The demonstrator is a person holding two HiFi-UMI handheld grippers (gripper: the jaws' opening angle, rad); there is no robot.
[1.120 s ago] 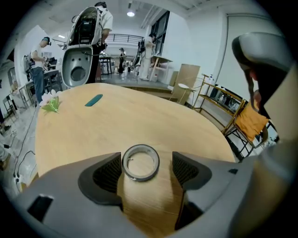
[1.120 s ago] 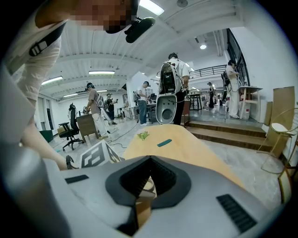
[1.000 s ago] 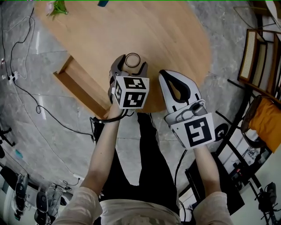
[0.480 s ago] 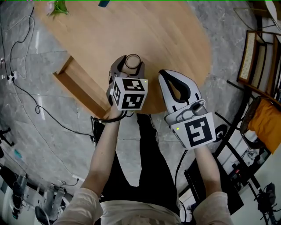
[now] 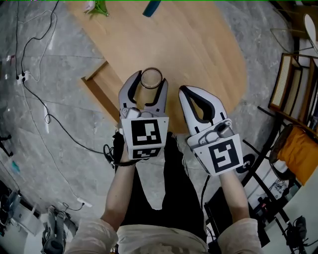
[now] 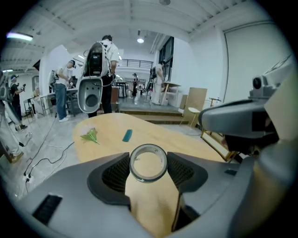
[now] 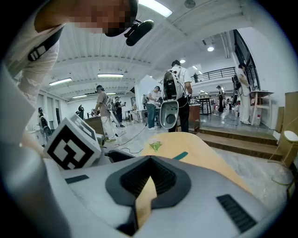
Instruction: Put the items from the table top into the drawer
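**Head view with both gripper views, one moment.** My left gripper (image 5: 151, 79) (image 6: 148, 163) has its jaws clamped on a tape roll (image 5: 151, 69) (image 6: 148, 148), one pad against each side of the ring. The roll's hole faces the left gripper view, and the wooden bench (image 5: 198, 44) (image 6: 158, 132) shows through it. In the head view the roll sits just to the right of the open drawer (image 5: 102, 94), over the bench top.

The drawer juts from the bench's edge out over the grey floor (image 5: 49, 59), with its bare wooden bottom facing up. Between the roll and the drawer stand my left gripper's own left jaw and the strip of bench edge from which the drawer comes. The gripper's grey body overlaps the drawer's near corner in the head view.

My right gripper (image 5: 185, 90) (image 7: 149, 160) hangs right of the drawer, beyond the left gripper. Its jaws are together at the tips with nothing in them, and only a thin slit of bench shows between the pads.

Two more items lie on the bench beyond the drawer, well apart from both grippers:
- a green folded piece (image 5: 97, 7) (image 6: 91, 135) (image 7: 156, 146);
- to its right, a teal flat piece (image 5: 151, 8) (image 6: 127, 135) (image 7: 179, 156).

Black cables (image 5: 44, 114) run over the floor on the drawer's left side. A chair with an orange seat (image 5: 298, 141) stands far right of the drawer, off the bench. In the gripper views, people (image 6: 100, 60) (image 7: 179, 88) stand in the hall behind the bench's far end.
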